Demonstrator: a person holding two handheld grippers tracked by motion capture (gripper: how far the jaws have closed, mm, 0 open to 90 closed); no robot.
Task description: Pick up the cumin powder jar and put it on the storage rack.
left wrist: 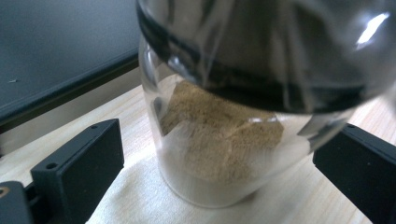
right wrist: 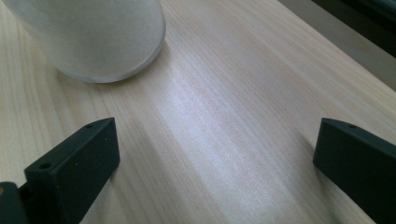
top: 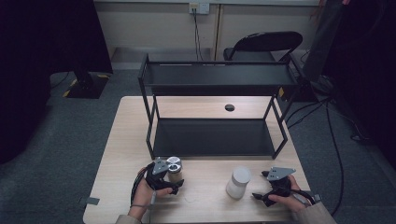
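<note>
While tongs (left wrist: 217, 163) gape, jar (left wrist: 224, 135) between

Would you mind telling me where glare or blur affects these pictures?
In the left gripper view, the glass jar is blurred near its top, with a bright glint; in the right gripper view, soft sheen crosses the table; the high view is dim at its edges.

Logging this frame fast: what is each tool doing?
Left tool: open, jaws either side of the jar.
Right tool: open, holding nothing.
</note>
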